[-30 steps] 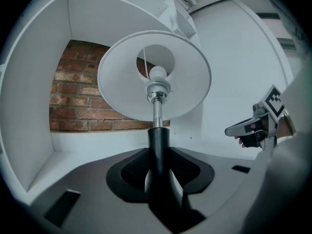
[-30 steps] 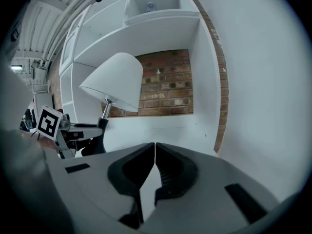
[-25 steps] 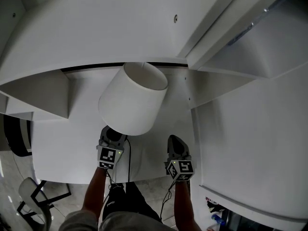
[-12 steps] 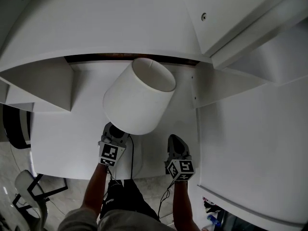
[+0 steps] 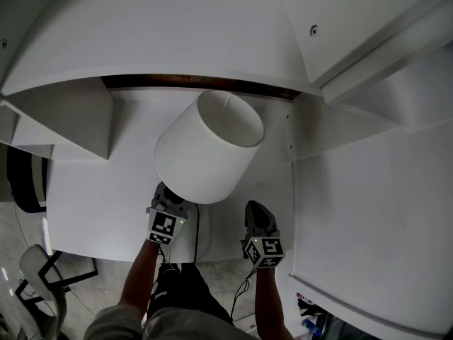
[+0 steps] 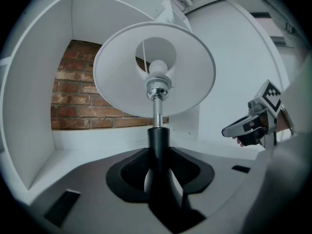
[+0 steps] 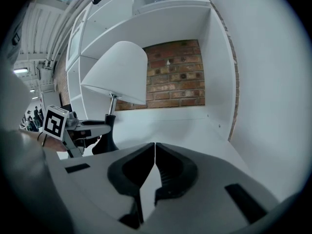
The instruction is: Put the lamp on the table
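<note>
Head view: white lamp shade (image 5: 209, 147) fills mid-frame above the white table (image 5: 99, 204), its open top tipped toward upper right. The left gripper (image 5: 168, 202) sits under its lower edge, and the right gripper (image 5: 259, 218) is lower right, clear of it.

Left gripper view: jaws clamp the black lamp stem (image 6: 157, 143) at centre, with a brick wall (image 6: 83, 101) behind.

Right gripper view: jaws are pressed together on nothing. The lamp's base (image 7: 104, 144) shows at left, down at the tabletop.
</note>
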Motion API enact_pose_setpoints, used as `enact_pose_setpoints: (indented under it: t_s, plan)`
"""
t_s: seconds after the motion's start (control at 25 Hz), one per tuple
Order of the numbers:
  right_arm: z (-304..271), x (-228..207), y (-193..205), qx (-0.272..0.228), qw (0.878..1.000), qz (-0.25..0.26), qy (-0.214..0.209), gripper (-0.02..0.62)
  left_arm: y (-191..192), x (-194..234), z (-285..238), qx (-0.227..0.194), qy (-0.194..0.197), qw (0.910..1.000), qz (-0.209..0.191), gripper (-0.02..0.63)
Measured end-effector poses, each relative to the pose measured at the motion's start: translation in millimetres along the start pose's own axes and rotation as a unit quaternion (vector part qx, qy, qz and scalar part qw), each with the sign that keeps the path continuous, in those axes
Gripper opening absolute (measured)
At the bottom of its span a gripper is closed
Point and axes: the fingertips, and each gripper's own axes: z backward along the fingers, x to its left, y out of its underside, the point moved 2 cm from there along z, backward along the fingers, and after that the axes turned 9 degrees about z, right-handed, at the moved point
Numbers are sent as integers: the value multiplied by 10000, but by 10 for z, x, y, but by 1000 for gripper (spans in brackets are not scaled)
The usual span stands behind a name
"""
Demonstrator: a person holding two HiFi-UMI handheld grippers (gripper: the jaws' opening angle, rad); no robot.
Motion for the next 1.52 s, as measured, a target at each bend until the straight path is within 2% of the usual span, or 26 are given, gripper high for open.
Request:
enact_pose_setpoints:
  t_s: [0.64, 1.24, 1.52]
  plan:
    - [183, 89, 133, 82, 9999, 59, -37, 25, 54, -18, 155, -94, -102, 9999, -10, 135]
    - [334, 124, 74, 121, 9998, 143, 12, 25, 112, -24, 253, -299, -197, 9994, 27, 135]
    - [364, 179, 52, -92, 9998, 168, 25, 25, 152, -25, 317, -295, -211, 9993, 66, 135]
